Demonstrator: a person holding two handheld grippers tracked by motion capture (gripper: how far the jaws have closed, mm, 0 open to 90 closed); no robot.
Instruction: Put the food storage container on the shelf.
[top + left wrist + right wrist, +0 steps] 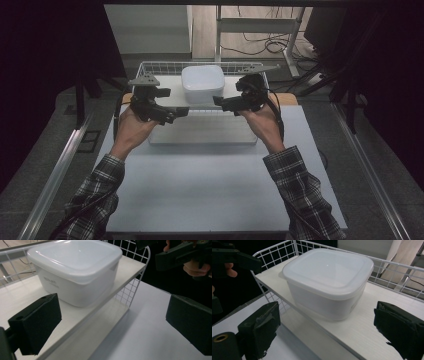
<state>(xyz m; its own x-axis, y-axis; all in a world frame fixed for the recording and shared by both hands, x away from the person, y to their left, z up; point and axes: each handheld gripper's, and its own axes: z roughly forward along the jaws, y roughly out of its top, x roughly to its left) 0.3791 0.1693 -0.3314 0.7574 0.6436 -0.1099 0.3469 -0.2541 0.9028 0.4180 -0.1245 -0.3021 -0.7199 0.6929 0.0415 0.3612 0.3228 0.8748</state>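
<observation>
A white lidded container (202, 84) sits on the upper board of a white wire shelf (160, 66) that stands at the far end of the bench (210, 190), and everything here is placed against that container. Its translucent lid is on, seated flat, and it stands upright near the middle of the shelf board, with the wire railing behind it and at both ends. The left tool (176, 114) hangs just to the left of the container and a little nearer the person, level with the shelf's front edge, its jaws pointing inward toward the container; in the left gripper view (112, 325) its 2 black jaws stand spread wide apart with nothing between them, the container beyond and above them, untouched. The right tool (218, 102) mirrors it just to the right of the container, also pointing inward; in the right gripper view (327, 332) its 2 jaws are spread wide, the container ahead between their lines but clear of both pads. Neither tool touches the container or the shelf. Both forearms, in plaid sleeves (295, 185), reach over the bench on the near side of the container.
</observation>
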